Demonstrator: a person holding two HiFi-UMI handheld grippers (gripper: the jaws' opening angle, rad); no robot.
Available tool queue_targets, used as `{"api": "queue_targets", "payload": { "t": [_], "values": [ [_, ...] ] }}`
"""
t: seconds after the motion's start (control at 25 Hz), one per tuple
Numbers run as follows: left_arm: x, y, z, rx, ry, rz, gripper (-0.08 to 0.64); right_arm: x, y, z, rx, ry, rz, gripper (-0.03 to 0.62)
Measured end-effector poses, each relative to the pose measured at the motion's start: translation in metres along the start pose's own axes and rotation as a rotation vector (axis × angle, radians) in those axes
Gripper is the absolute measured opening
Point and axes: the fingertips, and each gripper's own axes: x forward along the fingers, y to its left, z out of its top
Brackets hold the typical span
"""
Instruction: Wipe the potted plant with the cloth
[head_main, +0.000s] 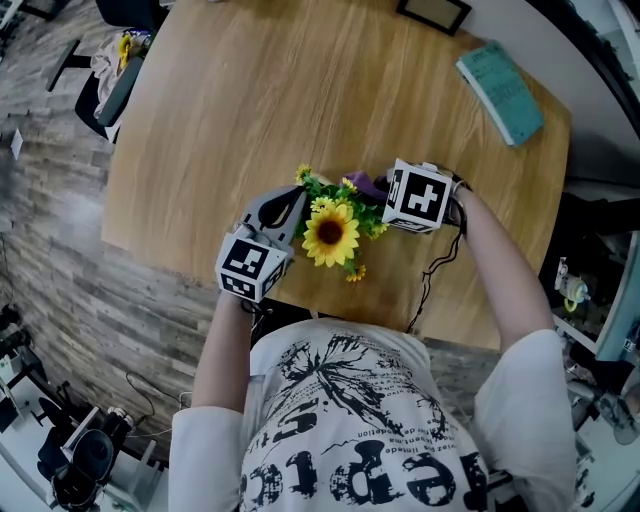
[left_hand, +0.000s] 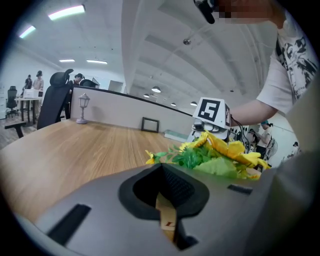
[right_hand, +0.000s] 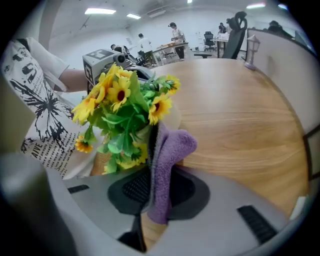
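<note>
1. Left gripper (head_main: 288, 207) rests low at the near edge of the table (head_main: 230, 100). Its own view shows the fingers together with nothing between them.
2. Potted plant (head_main: 331, 232) stands between the two grippers, near that edge. The head view gives only yellow blooms from above, and the right gripper view adds green leaves and a pale pot.
3. Purple cloth (right_hand: 167, 165) is clamped in the right gripper (right_hand: 150, 192) and lies against the foliage. The head view shows only a small scrap of it.
4. Teal book (head_main: 500, 92) lies far right, seen only from the head. A small lantern (right_hand: 251, 49) shows only in the gripper views.
</note>
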Motion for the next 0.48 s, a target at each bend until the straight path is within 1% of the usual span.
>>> {"api": "queue_targets", "payload": {
  "t": [0.08, 0.16, 0.2, 0.28, 0.36, 0.48],
  "values": [
    [0.0, 0.0, -0.001, 0.014, 0.0, 0.015, 0.003, -0.008, -0.009, -0.006, 0.015, 0.012, -0.08, 0.075],
    [-0.002, -0.003, -0.002, 0.03, 0.012, 0.02, 0.003, -0.022, -0.02, -0.007, 0.014, -0.006, -0.185, 0.075],
    [-0.002, -0.003, -0.003, 0.023, 0.017, 0.019, 0.003, -0.03, -0.026, -0.004, 0.018, -0.033, -0.238, 0.075],
    [-0.005, -0.002, -0.004, -0.025, 0.014, 0.017, 0.003, -0.046, -0.036, 0.006, 0.053, -0.107, -0.328, 0.075],
    [-0.007, -0.001, -0.006, -0.07, 0.01, 0.022, 0.003, -0.061, -0.04, 0.017, 0.102, -0.185, -0.395, 0.075],
    [-0.008, 0.0, -0.007, -0.099, 0.022, 0.031, 0.003, -0.083, -0.042, 0.035, 0.161, -0.291, -0.48, 0.075]
  ]
}}
